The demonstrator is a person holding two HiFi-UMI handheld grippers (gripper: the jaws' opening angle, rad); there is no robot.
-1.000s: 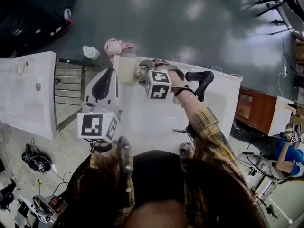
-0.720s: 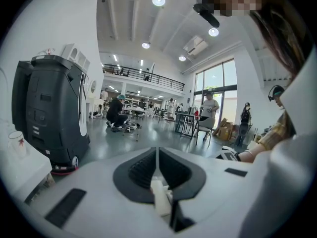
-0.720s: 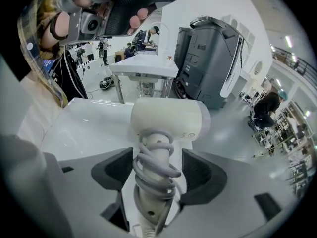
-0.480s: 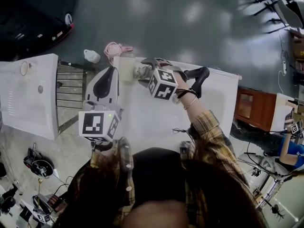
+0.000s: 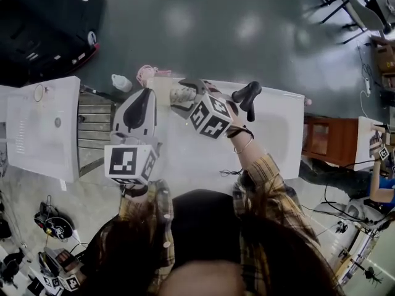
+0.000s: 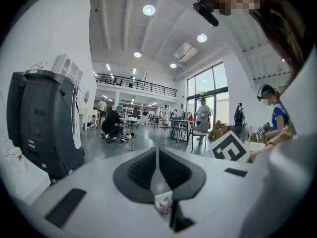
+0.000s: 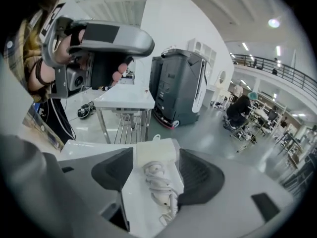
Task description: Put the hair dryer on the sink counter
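The hair dryer (image 5: 162, 86) is a cream block with a coiled white cord, lying at the far left corner of the white sink counter (image 5: 278, 134). My right gripper (image 5: 184, 95) is open over it. In the right gripper view the dryer (image 7: 157, 175) lies between the two dark pads, with a narrow gap on each side, on the counter (image 7: 81, 147). My left gripper (image 5: 143, 98) hovers just left of the counter's edge with its jaws pressed together. In the left gripper view the left gripper (image 6: 157, 155) shows only a thin seam between the pads.
A second white table (image 5: 37, 128) and a metal rack (image 5: 92, 113) stand to the left. A pink object (image 5: 147, 73) and a white bottle (image 5: 121, 82) lie on the floor beyond. A wooden cabinet (image 5: 330, 142) stands at the right. A dark machine (image 7: 178, 83) and people are farther off.
My right gripper has tilted and edged left, closer over the hair dryer. The left gripper has stayed almost in place. The hair dryer has not moved on the counter.
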